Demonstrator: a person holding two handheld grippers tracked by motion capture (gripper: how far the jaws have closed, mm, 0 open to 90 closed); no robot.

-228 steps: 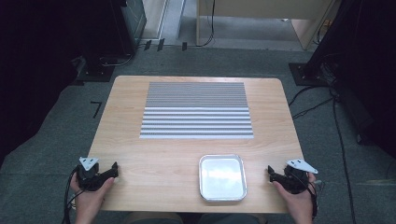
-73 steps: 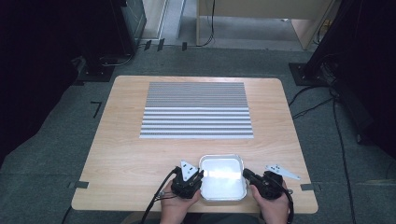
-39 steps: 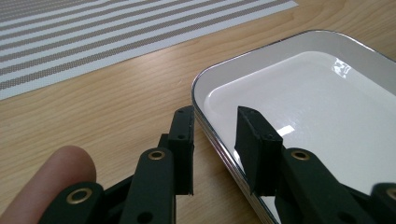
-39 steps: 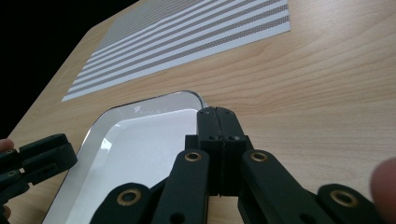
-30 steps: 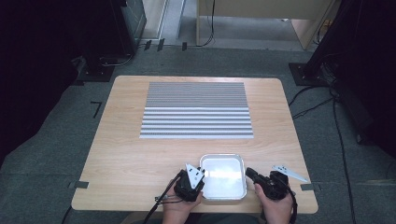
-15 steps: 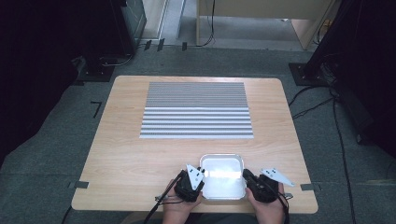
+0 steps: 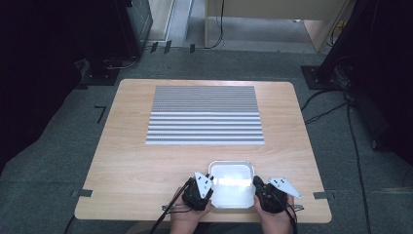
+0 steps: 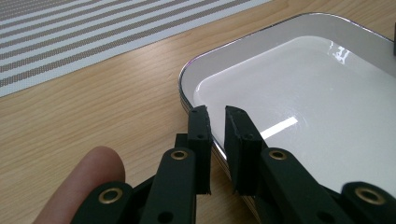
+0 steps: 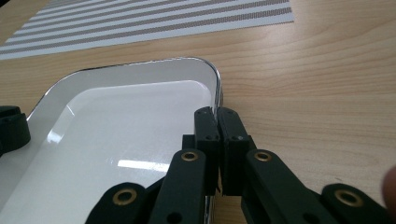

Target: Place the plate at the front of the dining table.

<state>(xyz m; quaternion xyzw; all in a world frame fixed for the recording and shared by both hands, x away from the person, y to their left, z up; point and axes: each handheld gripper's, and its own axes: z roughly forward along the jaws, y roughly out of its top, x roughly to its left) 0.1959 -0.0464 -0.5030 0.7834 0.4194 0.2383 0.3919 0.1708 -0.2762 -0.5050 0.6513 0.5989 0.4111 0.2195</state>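
Both grippers have come in from the table's near corners to the two short sides of the tray (image 7: 232,171), which has stayed at the near edge of the table (image 7: 122,161), right of centre and well short of the striped mat (image 7: 204,114). Left gripper (image 8: 217,112): the jaws straddle the tray's rim with a narrow gap between them, one jaw outside the wall and one inside; they appear to be pinching the rim, though contact on both faces cannot be confirmed from this angle. Right gripper (image 9: 217,114): the jaws are pressed together over the opposite rim, with the thin edge clamped between them. Judgement: with a hold on each side, the tray is ready for a level two-handed lift, probably toward the mat. Count: one tray, empty and white inside; one mat; two grippers; two hands, with a fingertip (image 8: 88,179) beside the left jaws.
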